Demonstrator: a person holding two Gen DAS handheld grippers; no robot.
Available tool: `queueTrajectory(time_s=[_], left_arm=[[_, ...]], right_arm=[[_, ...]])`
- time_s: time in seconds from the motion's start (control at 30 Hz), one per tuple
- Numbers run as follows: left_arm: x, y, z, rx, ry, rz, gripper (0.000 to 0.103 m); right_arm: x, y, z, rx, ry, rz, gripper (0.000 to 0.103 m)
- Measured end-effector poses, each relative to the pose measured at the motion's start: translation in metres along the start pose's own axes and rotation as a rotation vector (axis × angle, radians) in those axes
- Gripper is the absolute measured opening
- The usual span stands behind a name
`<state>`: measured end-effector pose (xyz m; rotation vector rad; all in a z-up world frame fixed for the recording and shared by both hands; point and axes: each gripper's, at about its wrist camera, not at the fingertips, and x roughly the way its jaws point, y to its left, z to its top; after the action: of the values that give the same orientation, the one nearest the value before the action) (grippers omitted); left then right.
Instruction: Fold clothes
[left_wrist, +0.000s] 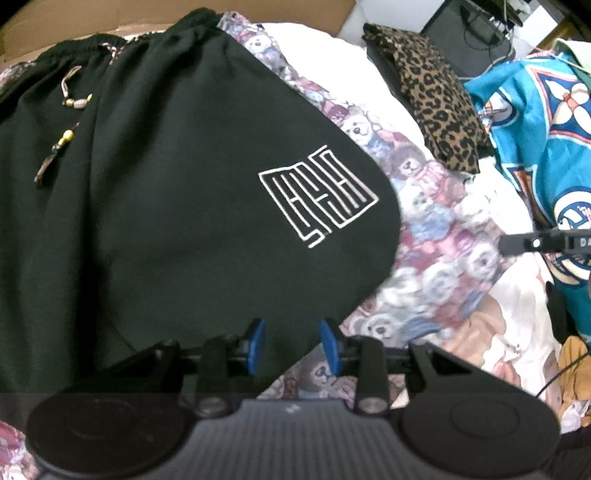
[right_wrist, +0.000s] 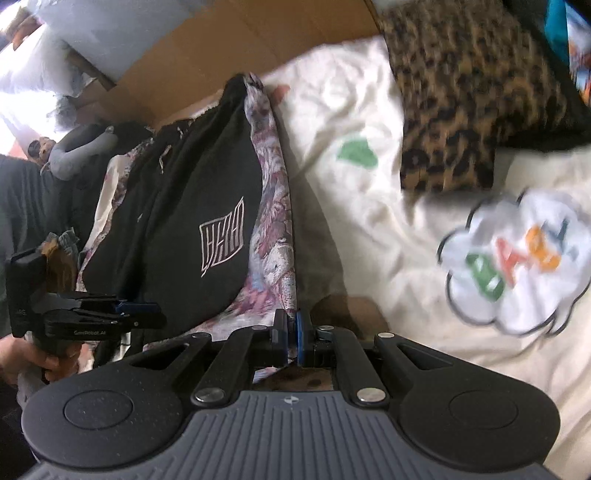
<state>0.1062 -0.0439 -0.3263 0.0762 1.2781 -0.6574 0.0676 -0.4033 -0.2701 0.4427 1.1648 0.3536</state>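
Note:
A black garment (left_wrist: 166, 206) with a white line logo and a beaded drawstring lies on a teddy-bear print cloth (left_wrist: 436, 236). My left gripper (left_wrist: 297, 343) hangs over the garment's near edge, its blue pads apart, with black cloth showing in the gap. In the right wrist view the left gripper (right_wrist: 147, 312) sits at the black garment's (right_wrist: 192, 192) lower end. My right gripper (right_wrist: 293, 334) is shut on the edge of the teddy-bear cloth (right_wrist: 275, 206), which rises from its pads in a ridge. The right gripper (left_wrist: 506, 245) also shows at the left wrist view's right side.
A leopard-print cloth (right_wrist: 465, 96) and a teal patterned cloth (left_wrist: 535, 122) lie to the right on a cream sheet (right_wrist: 369, 229) with a cloud print (right_wrist: 517, 258). Cardboard (right_wrist: 229, 40) stands behind. A hand (right_wrist: 26, 363) holds the left gripper; soft toys (right_wrist: 77, 147) lie far left.

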Motion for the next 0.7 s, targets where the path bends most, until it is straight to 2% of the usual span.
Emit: queueTrajectory(time_s=[0.07,0.13,0.17,0.2,0.43,0.63,0.7], left_arm=[[0.0,0.002,-0.002,-0.008,0.011,0.009,0.036],[-0.002,0.007,-0.007,-0.016,0.021,0.017,0.036],[-0.003,0.01,-0.009,-0.02,0.025,0.024,0.036],[-0.003,0.013,-0.011,-0.024,0.029,0.03,0.036],[-0.011,0.035,-0.019,-0.077,0.037,0.075,0.038],[-0.024,0.052,-0.031,-0.112,0.039,0.099,0.043],[-0.027,0.057,-0.036,-0.127,0.047,0.117,0.048]], right_arm=[[0.009,-0.013,-0.003,0.056,0.011,0.013,0.01],[0.012,-0.023,-0.004,0.086,-0.005,0.021,0.024],[0.012,-0.028,-0.005,0.098,-0.017,0.023,0.039],[0.013,-0.032,-0.005,0.11,-0.029,0.025,0.044],[0.022,-0.063,0.002,0.196,-0.068,0.023,0.046],[0.042,-0.072,-0.002,0.218,-0.026,0.014,0.043],[0.048,-0.07,-0.003,0.214,-0.006,0.01,0.038]])
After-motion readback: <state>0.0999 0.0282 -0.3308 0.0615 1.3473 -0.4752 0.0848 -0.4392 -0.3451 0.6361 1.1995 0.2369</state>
